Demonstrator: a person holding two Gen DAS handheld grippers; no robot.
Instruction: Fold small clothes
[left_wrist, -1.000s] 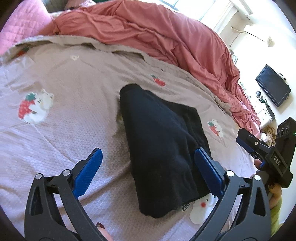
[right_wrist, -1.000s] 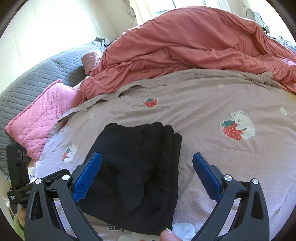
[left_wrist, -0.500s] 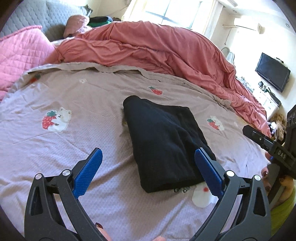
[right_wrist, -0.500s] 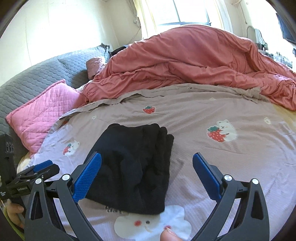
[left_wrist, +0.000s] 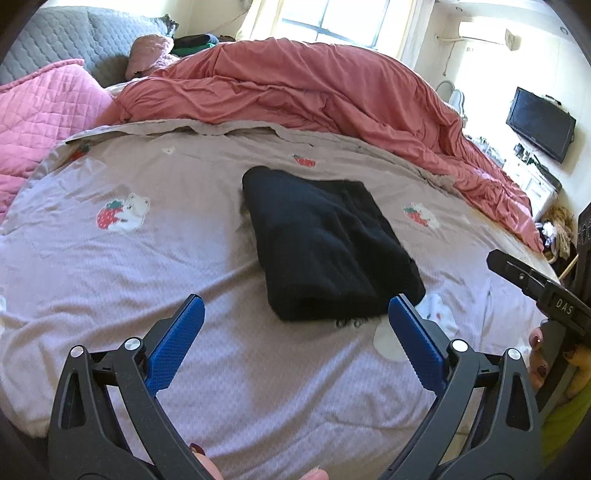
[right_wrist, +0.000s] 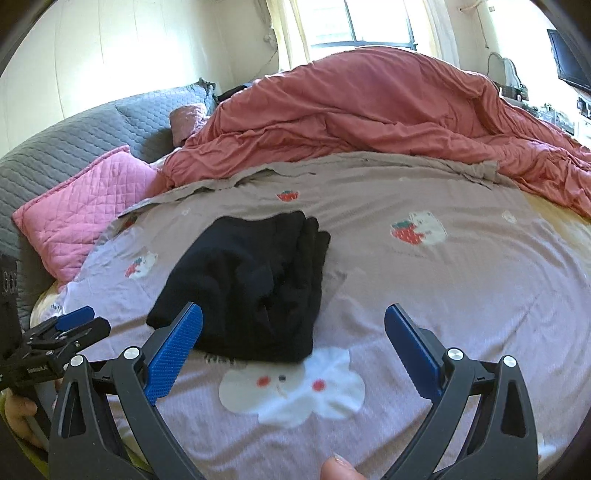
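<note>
A black garment (left_wrist: 325, 243) lies folded into a compact stack on the mauve bedsheet (left_wrist: 147, 258); it also shows in the right wrist view (right_wrist: 255, 280). My left gripper (left_wrist: 293, 332) is open and empty, held back from the garment's near edge. My right gripper (right_wrist: 293, 339) is open and empty, just short of the garment's near end. The right gripper's body shows at the right edge of the left wrist view (left_wrist: 543, 291). The left gripper shows at the left edge of the right wrist view (right_wrist: 62, 336).
A rumpled salmon duvet (left_wrist: 314, 85) is heaped across the back of the bed. A pink quilted pillow (right_wrist: 81, 206) and a grey headboard (right_wrist: 74, 140) are at the left. A wall TV (left_wrist: 539, 123) is at the right.
Both grippers have pulled back and risen away from the folded garment, which now lies farther ahead. Both stay open and the garment has not moved.
</note>
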